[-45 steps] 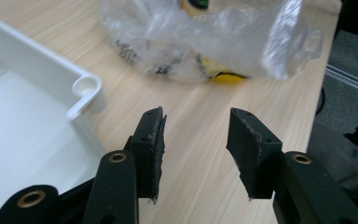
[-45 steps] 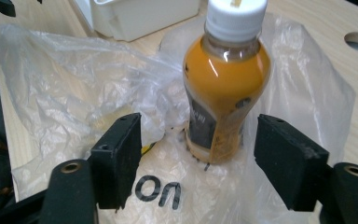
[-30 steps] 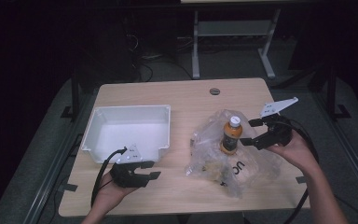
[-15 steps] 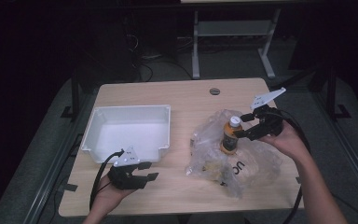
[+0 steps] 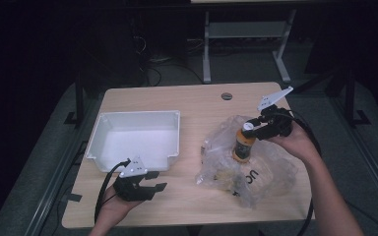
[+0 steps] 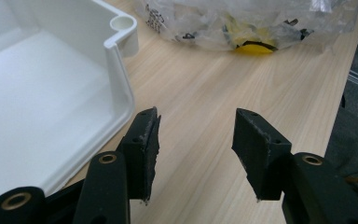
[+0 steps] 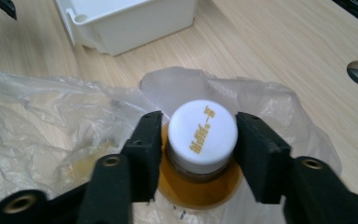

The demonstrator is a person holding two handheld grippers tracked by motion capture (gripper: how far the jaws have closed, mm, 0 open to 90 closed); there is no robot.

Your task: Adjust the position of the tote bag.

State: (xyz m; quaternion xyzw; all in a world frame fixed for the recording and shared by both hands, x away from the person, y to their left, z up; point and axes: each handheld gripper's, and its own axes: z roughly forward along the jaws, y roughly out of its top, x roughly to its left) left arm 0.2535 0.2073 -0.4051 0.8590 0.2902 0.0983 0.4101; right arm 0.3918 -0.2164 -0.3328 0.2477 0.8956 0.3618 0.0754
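An orange drink bottle [image 5: 242,146] is stood upright inside a clear plastic bag [image 5: 266,172] on the table [image 5: 202,101]. Its white cap [image 7: 203,129] is pinched by the just-closed right gripper [image 7: 198,140]. The left gripper [image 6: 196,140] is held spread, nothing between, beside the white tray [image 5: 108,125].

At the left centre of your high view sits a white tray [image 5: 137,140], empty, on a light wooden table [image 5: 197,101]. Note the round grommet hole [image 5: 226,96] near the table's far edge. Beyond it, at the upper centre, a metal frame stand [image 5: 243,37] rests on the dark floor [image 5: 39,162].
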